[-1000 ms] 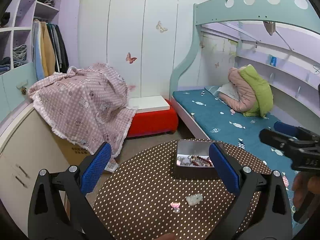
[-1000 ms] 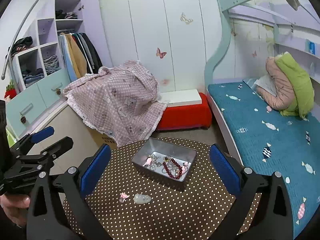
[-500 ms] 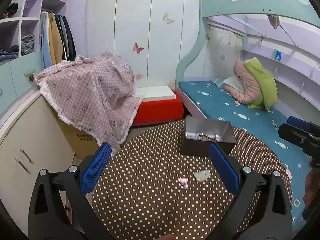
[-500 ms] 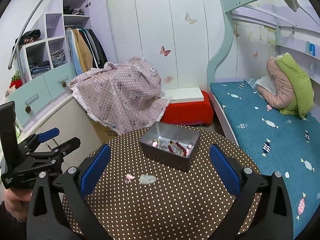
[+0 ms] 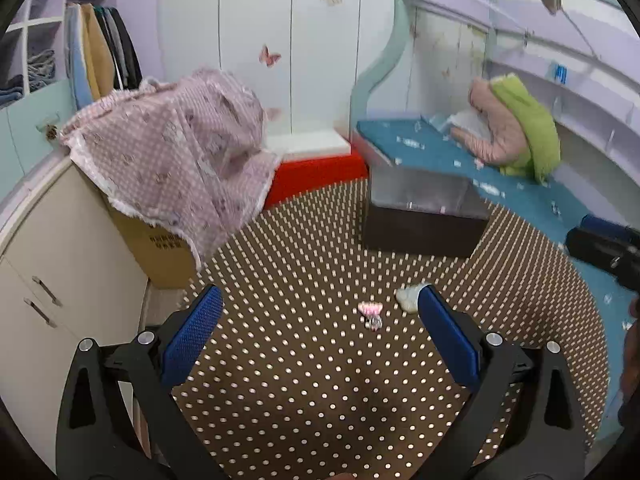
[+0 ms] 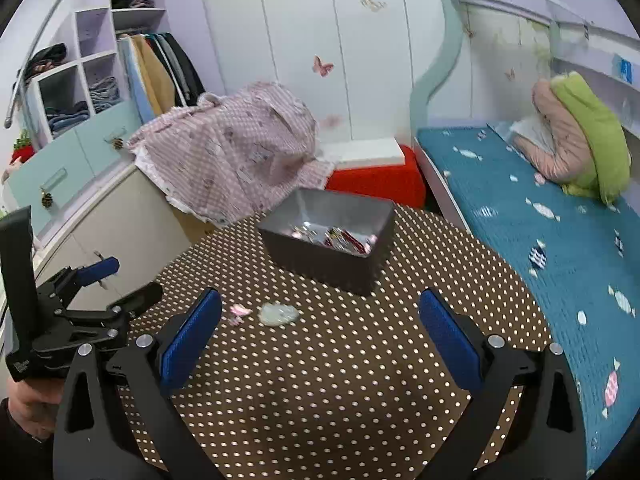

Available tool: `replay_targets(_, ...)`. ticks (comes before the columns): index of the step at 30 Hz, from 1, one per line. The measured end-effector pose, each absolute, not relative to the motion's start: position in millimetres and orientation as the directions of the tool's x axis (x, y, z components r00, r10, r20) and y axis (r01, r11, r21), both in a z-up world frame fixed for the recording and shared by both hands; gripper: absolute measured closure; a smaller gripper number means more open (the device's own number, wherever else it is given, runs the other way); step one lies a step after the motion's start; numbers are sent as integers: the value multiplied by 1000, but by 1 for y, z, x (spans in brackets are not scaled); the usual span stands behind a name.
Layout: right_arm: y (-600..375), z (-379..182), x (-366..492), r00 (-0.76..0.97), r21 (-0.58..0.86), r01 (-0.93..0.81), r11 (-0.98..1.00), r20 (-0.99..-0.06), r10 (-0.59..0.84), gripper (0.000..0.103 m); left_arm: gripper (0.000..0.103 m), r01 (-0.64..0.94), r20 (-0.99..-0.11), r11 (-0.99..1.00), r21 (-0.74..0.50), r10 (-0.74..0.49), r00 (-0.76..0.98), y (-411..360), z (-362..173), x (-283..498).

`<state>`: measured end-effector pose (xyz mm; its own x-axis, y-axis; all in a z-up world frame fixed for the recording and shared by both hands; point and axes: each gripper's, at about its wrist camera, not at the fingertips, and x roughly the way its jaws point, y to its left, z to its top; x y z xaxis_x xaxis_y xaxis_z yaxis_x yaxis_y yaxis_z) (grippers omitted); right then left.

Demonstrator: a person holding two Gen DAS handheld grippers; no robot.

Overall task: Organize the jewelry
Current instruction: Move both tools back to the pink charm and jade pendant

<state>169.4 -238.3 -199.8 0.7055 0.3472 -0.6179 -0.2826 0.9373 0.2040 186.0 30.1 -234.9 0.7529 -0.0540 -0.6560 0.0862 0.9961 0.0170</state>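
Observation:
A grey metal box [image 6: 332, 240] with several jewelry pieces, among them a red bead string [image 6: 352, 240], stands on the brown dotted round table [image 6: 320, 380]; it also shows in the left wrist view [image 5: 424, 216]. A small pink piece [image 5: 370, 312] and a pale whitish piece [image 5: 408, 298] lie on the table in front of the box; they show in the right wrist view too, the pink piece [image 6: 239, 312] left of the pale piece [image 6: 278, 314]. My left gripper [image 5: 320, 336] is open and empty, low over the table near the two pieces. My right gripper [image 6: 320, 336] is open and empty.
A pink checked cloth [image 5: 172, 160] drapes a cardboard box [image 5: 156, 240] left of the table. A red bench [image 6: 376, 180] stands behind. A bed with a teal cover [image 6: 540, 216] runs along the right. Cabinets [image 5: 48, 280] stand on the left.
Both grippers have come lower and closer to the table. The box and the two loose pieces look larger and nearer. Both grippers stay open.

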Motion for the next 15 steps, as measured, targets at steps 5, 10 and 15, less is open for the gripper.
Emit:
replay_targets(5, -242, -217, 180, 677, 218, -262, 940, -653, 340, 8, 5, 97, -723, 995, 14, -57, 689, 21, -272, 210)
replay_targets(10, -241, -233, 193, 644, 225, -263, 938, -683, 344, 8, 5, 97, -767, 995, 10, -55, 639, 14, -298, 230)
replay_targets(15, -241, -244, 203, 620, 232, -264, 936, -702, 349, 8, 5, 95, -797, 995, 14, -47, 602, 9, -313, 244)
